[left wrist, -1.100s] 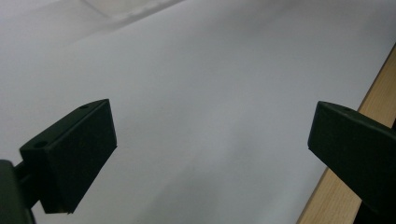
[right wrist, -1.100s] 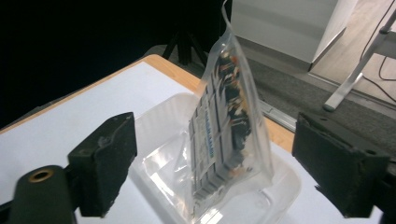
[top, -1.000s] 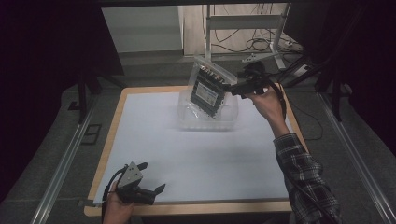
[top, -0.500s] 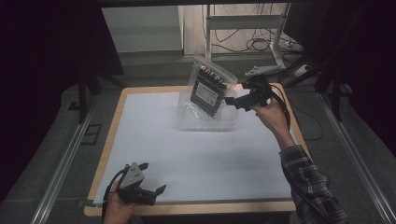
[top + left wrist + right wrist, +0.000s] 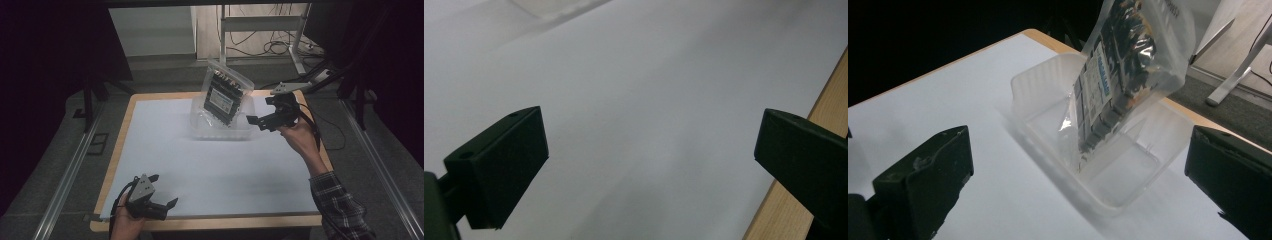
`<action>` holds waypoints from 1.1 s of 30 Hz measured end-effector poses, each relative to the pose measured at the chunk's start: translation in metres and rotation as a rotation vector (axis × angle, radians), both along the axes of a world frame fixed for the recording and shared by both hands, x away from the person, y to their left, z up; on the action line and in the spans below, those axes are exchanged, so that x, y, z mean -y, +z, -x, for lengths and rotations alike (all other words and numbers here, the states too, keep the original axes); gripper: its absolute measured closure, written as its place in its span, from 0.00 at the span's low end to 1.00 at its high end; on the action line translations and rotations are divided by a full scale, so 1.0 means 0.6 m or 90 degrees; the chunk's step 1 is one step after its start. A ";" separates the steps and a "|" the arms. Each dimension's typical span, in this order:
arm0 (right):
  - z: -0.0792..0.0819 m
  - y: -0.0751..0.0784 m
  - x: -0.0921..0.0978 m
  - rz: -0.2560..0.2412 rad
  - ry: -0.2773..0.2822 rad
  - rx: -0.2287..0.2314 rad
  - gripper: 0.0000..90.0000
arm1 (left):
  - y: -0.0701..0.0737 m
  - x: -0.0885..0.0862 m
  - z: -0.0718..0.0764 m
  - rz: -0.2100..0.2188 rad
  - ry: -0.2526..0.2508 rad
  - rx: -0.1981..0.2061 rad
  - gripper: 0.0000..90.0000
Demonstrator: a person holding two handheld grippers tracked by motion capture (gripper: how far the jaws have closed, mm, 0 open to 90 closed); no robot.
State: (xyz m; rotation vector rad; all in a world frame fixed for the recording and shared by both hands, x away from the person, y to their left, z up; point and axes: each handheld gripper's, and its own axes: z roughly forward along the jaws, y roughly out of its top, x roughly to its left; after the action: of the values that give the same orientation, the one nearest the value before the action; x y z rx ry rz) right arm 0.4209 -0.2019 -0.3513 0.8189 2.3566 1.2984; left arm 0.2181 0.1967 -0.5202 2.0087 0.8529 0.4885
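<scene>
A clear bag (image 5: 225, 92) of dark parts stands propped in a tray (image 5: 220, 131) at the tabletop's (image 5: 210, 165) far edge, right gripper (image 5: 261, 120) beside it, fingers wide and empty like the left gripper's (image 5: 162, 192); the slippery, crinkly film likely grips best at its top seam

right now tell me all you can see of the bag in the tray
The bag is clear, glossy plastic holding a dark flat item with a white and blue label. It stands upright, tilted, its lower end inside the clear tray at the table's far side, its top rising well above the rim. Neither gripper touches it; both are open.
</scene>
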 end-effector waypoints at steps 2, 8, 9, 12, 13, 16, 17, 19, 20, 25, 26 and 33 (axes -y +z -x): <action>0.010 -0.003 0.004 0.003 -0.003 0.005 0.00 | 0.000 0.000 0.000 -0.001 0.000 0.000 0.01; 0.035 -0.017 0.011 0.011 -0.006 0.009 0.00 | -0.001 0.001 0.000 -0.005 -0.002 -0.001 0.01; 0.039 -0.019 0.012 0.013 -0.007 0.009 0.00 | -0.001 0.002 0.000 -0.006 -0.002 0.000 0.01; 0.051 -0.024 0.014 0.010 -0.009 0.016 0.00 | 0.000 0.001 0.000 -0.005 -0.002 0.001 0.01; 0.054 -0.026 0.015 0.010 -0.009 0.018 0.00 | 0.000 0.001 0.000 -0.006 -0.002 0.001 0.01; 0.064 -0.032 0.017 0.012 -0.007 0.020 0.00 | -0.001 0.002 0.001 -0.006 -0.003 0.005 0.01; 0.067 -0.033 0.017 0.013 -0.007 0.021 0.00 | -0.001 0.002 0.001 -0.007 -0.003 0.005 0.01; 0.073 -0.037 0.019 0.015 -0.004 0.024 0.00 | -0.001 0.002 0.001 -0.008 -0.004 0.006 0.01; 0.076 -0.039 0.019 0.015 -0.003 0.023 0.00 | -0.001 0.002 0.001 -0.008 -0.004 0.007 0.01; 0.092 -0.049 0.022 0.021 0.001 0.026 0.00 | -0.001 0.003 0.001 -0.010 -0.005 0.010 0.01; 0.096 -0.051 0.022 0.023 0.003 0.028 0.00 | -0.001 0.003 0.001 -0.011 -0.005 0.011 0.00; 0.120 -0.072 0.034 0.026 0.012 0.025 0.00 | -0.002 0.004 0.002 -0.016 -0.006 0.015 0.00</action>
State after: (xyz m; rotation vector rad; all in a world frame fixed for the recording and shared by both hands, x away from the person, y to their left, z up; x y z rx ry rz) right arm 0.3488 -0.2225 -0.3942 0.7541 2.3581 1.2568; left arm 0.2171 0.1942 -0.5213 2.0248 0.8259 0.5183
